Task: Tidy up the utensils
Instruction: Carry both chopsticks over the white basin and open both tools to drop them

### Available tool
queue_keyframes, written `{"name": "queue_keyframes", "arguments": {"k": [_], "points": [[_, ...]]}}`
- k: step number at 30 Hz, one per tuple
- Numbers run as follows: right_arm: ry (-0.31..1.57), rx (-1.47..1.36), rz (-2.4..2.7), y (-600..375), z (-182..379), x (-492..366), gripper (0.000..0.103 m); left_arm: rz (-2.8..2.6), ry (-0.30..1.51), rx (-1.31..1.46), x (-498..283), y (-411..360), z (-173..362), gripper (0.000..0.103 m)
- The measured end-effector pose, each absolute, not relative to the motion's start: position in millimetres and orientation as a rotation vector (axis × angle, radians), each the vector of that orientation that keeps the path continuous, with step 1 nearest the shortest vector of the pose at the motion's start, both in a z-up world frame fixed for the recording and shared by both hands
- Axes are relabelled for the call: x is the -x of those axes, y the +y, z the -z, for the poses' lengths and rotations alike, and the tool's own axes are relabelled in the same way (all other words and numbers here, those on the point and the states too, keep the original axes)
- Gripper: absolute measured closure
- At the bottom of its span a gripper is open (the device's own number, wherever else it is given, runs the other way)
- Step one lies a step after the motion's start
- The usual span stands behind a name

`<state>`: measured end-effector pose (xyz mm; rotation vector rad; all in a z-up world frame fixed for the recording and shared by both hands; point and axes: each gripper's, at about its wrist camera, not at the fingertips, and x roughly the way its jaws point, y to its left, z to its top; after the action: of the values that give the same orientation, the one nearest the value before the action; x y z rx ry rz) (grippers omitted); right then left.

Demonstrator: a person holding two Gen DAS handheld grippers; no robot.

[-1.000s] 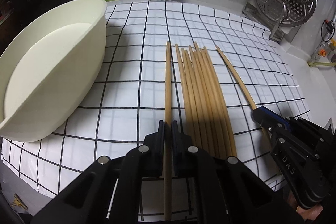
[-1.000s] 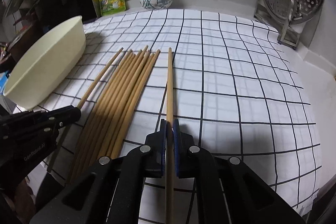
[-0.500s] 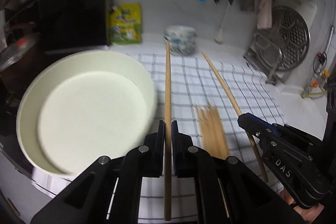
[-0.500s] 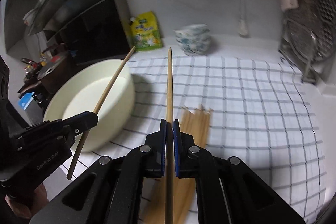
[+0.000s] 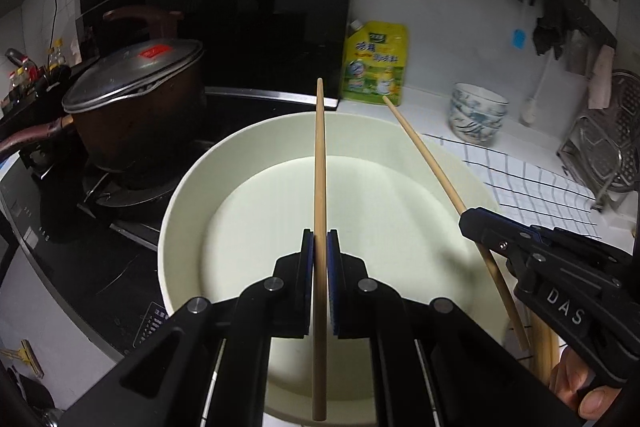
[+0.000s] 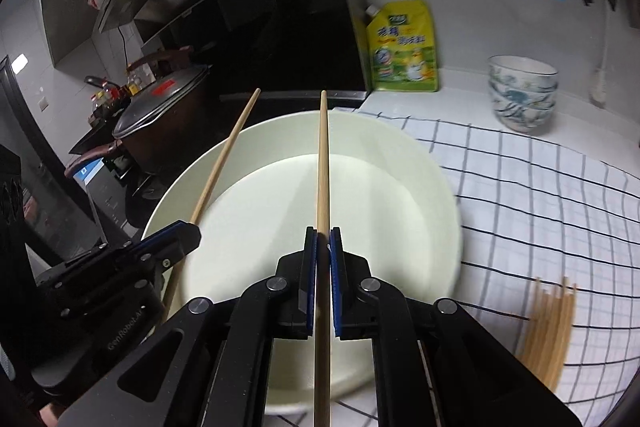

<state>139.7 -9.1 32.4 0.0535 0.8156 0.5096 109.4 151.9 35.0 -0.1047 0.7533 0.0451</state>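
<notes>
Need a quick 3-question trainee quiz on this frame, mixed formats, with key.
1. True or false: the left hand-held gripper and the right hand-held gripper each clamp one chopstick.
2. Multiple choice: both held chopsticks hang over which thing? A) the lidded pot B) the cream basin C) the stacked patterned bowls
3. Fill in: the remaining loose chopsticks lie on the ____ cloth.

Key: 1 true; 2 B; 3 checked
</notes>
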Motion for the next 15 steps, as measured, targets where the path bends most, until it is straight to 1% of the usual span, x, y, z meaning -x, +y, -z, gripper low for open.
{"name": "queue_keyframes", "arguments": {"k": [6,15], "points": [[0.891,-0.038,-0.501,12,-14,-155,0.097,-0.041,0.817,0.117,-133,165,-13,0.096],[0.932,-0.036,-0.469,17,-1,-164,0.097,-0.039,0.854,0.112,-140,161,-8,0.095]]}}
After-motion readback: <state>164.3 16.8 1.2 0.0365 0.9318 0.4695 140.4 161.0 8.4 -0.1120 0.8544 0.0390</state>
